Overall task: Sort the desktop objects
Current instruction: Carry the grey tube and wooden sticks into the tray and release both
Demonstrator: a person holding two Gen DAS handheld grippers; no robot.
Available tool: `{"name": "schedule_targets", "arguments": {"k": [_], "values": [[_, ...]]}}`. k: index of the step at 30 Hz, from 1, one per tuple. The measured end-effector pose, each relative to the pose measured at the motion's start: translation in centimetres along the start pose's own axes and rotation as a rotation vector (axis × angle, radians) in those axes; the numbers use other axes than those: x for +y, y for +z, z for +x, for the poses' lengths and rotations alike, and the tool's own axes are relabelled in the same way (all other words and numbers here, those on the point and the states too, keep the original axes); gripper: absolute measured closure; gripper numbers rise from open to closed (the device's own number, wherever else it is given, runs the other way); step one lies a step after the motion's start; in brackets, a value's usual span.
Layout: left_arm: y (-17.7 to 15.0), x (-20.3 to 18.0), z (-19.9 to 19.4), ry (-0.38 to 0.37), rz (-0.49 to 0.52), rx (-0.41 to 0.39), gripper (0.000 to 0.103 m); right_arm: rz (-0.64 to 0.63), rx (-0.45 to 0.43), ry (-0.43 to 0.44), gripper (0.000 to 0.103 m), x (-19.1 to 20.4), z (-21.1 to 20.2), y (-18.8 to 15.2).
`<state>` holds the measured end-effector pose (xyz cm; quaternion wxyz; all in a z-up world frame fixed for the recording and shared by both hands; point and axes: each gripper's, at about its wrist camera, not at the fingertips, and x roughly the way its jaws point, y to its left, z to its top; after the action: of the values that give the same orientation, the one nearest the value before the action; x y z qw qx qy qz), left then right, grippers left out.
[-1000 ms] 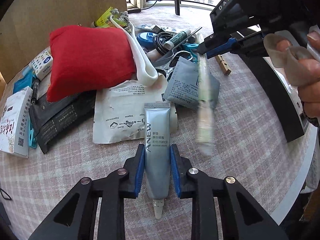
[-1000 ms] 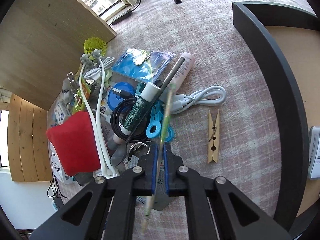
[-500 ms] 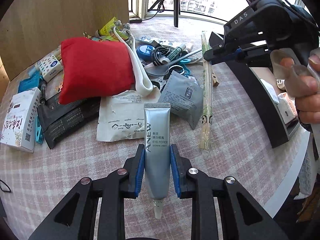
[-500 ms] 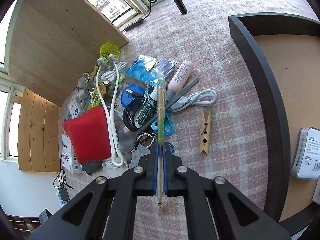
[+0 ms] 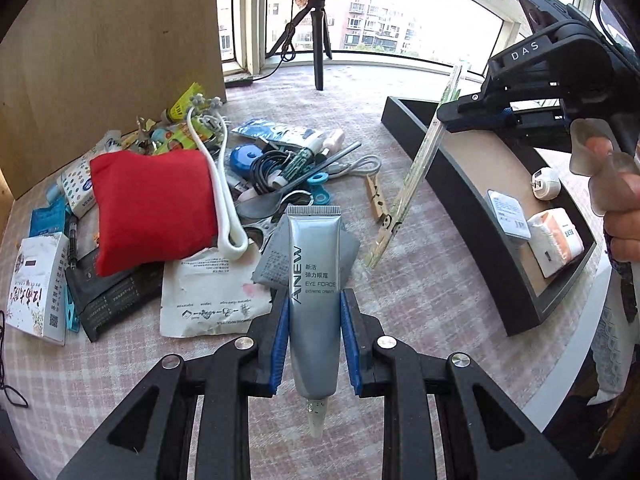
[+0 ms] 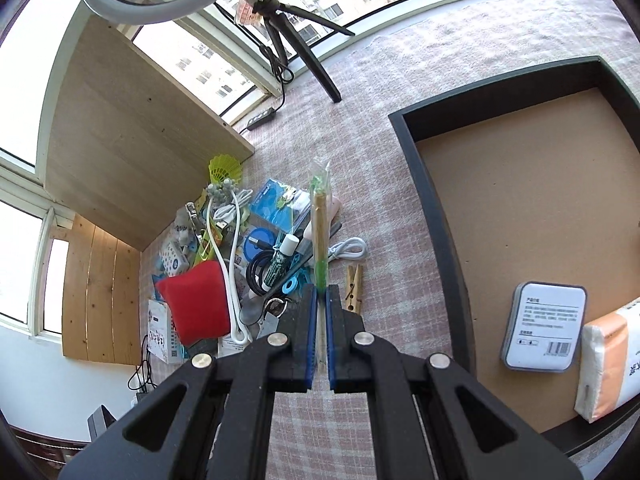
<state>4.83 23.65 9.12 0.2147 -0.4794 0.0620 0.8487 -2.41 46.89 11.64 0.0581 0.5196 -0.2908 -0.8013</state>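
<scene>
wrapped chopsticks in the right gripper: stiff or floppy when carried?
Probably stiff: the wrapped chopsticks stay straight though the right gripper pinches them off-centre. Likely light, given how thin they are. The clear film wrapper may slip between the pads.

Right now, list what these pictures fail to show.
- Left wrist view: spoon handle runs under the cable pile; its end is hidden.
- Left wrist view: black pouch partly hidden by the red pouch.
- Right wrist view: tissue pack cut off by the lens edge.
- Both views: small print on the tin unreadable.

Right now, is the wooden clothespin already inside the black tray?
No, the wooden clothespin lies on the checked tablecloth outside the black tray, left of its wall.
</scene>
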Motion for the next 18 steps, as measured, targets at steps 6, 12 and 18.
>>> {"name": "schedule_targets", "arguments": {"k": [6, 12, 18], "values": [[2.4, -3.7, 0.1, -0.036, 0.046, -0.025, 0.08, 0.027, -0.076, 0.008, 0.099, -2.5, -4.2, 1.8], [5.4, -8.7, 0.3, -0.089, 0.118, -0.06, 0.08, 0.073, -0.154, 0.005, 0.099, -6.2, -8.9, 4.0], [8.0, -14.0, 0.7, -0.151, 0.186, -0.078, 0.08, 0.122, -0.202, -0.02, 0.099, -10.3, -12.2, 5.8]]}}
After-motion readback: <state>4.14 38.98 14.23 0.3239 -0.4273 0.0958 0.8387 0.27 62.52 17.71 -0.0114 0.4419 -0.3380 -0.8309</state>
